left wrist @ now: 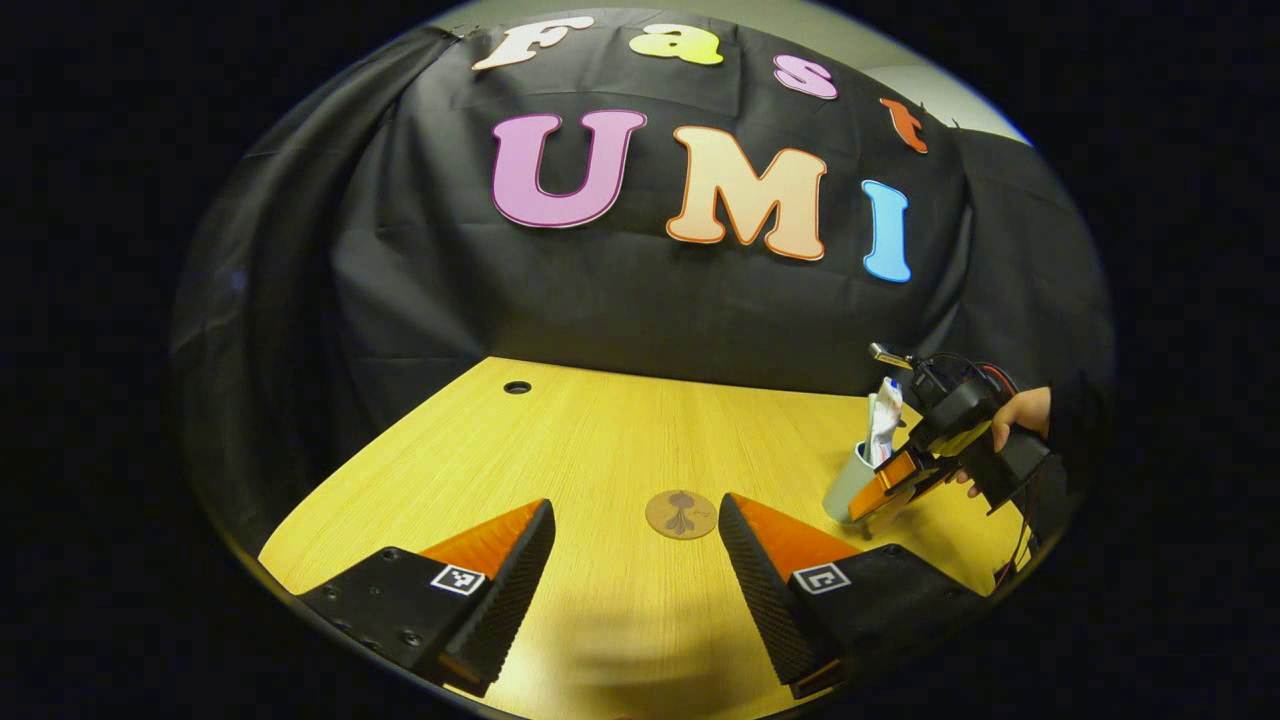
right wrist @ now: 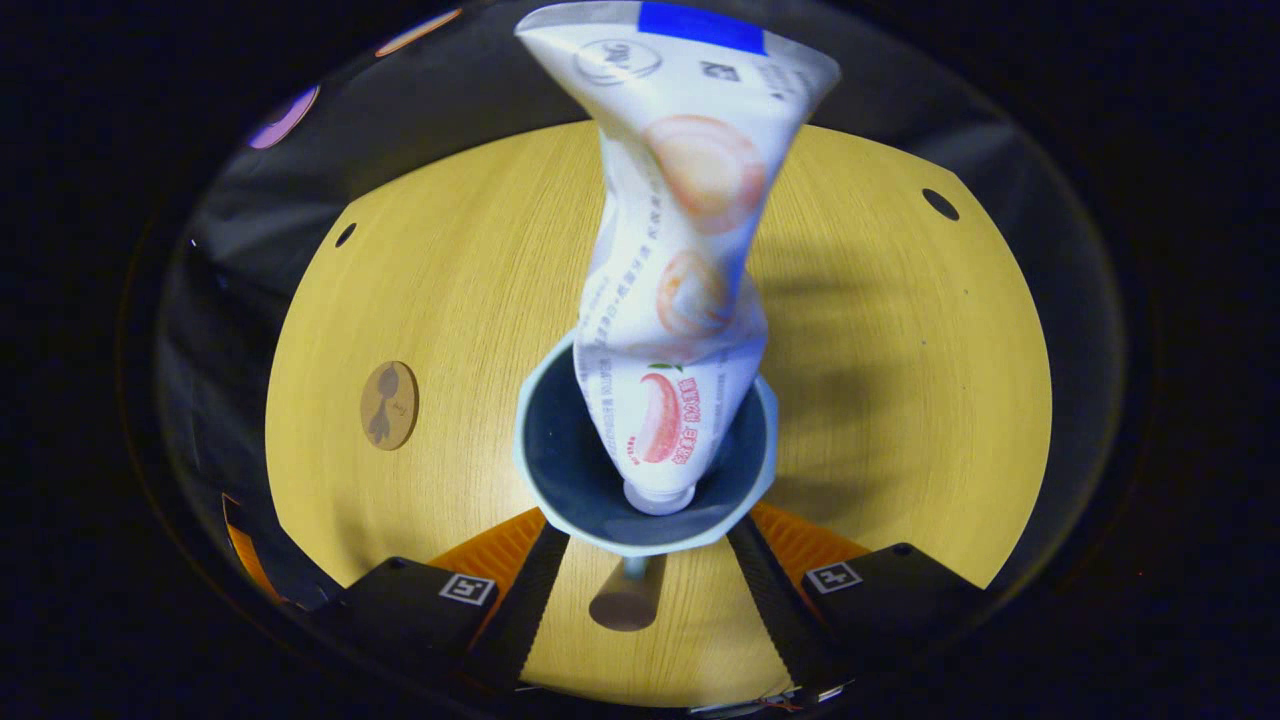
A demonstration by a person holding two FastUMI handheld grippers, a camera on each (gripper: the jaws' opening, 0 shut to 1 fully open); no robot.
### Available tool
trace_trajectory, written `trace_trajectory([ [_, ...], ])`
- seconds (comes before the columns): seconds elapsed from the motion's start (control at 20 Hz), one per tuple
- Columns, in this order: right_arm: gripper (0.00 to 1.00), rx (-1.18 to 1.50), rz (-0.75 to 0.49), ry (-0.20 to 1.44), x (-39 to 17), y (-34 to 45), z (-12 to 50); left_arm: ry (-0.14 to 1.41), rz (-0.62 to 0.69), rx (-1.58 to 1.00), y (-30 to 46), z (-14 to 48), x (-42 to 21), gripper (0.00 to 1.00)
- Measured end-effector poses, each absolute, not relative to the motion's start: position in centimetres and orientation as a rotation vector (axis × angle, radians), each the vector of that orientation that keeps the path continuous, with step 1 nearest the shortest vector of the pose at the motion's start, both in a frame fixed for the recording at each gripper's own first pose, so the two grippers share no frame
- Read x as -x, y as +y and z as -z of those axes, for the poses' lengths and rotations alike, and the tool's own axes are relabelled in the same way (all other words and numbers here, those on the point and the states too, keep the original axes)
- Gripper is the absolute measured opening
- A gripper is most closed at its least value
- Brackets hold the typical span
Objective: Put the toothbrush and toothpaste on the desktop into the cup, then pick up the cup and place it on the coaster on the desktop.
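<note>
A pale blue cup (right wrist: 560, 480) holds a white toothpaste tube (right wrist: 690, 250) standing cap down. My right gripper (right wrist: 645, 538) has one finger against each side of the cup below its rim, shut on it. Between those fingers, under the rim, is a small rounded brownish object (right wrist: 623, 603) that I cannot identify. In the left gripper view the cup (left wrist: 846, 487) is at the far right of the desk with the tube (left wrist: 886, 418) sticking up. There the right gripper (left wrist: 880, 495) and a hand (left wrist: 1020, 410) are at the cup. My left gripper (left wrist: 636, 545) is open, and the round brown coaster (left wrist: 681, 514) lies just beyond its fingertips.
The yellow wooden desktop (left wrist: 600, 430) has a cable hole (left wrist: 517, 387) at its far left corner. The black cloth wall stands behind it. In the right gripper view the coaster (right wrist: 389, 404) lies left of the cup, with another hole (right wrist: 940, 204) at the upper right.
</note>
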State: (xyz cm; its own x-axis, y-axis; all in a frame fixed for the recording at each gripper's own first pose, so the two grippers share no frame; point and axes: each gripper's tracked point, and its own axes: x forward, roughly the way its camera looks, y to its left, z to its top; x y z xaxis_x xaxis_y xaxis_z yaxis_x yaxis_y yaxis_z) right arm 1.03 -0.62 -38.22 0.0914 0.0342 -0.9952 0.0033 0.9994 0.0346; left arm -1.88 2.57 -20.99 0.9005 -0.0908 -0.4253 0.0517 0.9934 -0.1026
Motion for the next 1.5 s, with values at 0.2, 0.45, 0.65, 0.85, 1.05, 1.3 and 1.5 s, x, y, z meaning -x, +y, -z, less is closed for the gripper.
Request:
trace_trajectory([
  [0.2, 0.72, 0.016, -0.008, 1.498, -0.9, -1.5, 38.7, 0.449, 0.075, 0.098, 3.1, 21.3, 1.7, 0.95],
  [0.45, 0.33, 0.062, -0.007, 1.494, -0.9, -2.5, 39.1, 0.455, 0.073, 0.099, 3.7, 21.5, 1.5, 0.95],
  [0.65, 0.28, 0.072, -0.034, 1.476, -1.0, -1.8, 39.2, 0.461, 0.078, 0.093, 3.9, 21.8, 1.1, 0.95],
  [0.85, 0.29, 0.044, -0.067, 1.445, -1.4, -0.3, 38.9, 0.469, 0.081, 0.085, 4.2, 21.9, 0.6, 0.95],
  [1.05, 0.28, 0.047, -0.101, 1.431, -1.8, 1.9, 38.3, 0.477, 0.082, 0.09, 4.8, 22.2, 0.3, 0.95],
  [1.3, 0.29, 0.08, -0.149, 1.417, -2.4, 4.6, 38.2, 0.478, 0.074, 0.1, 6.0, 22.3, -0.1, 0.95],
  [1.5, 0.28, 0.087, -0.193, 1.404, -3.1, 5.7, 38.0, 0.485, 0.055, 0.099, 7.7, 22.6, -0.1, 0.95],
])
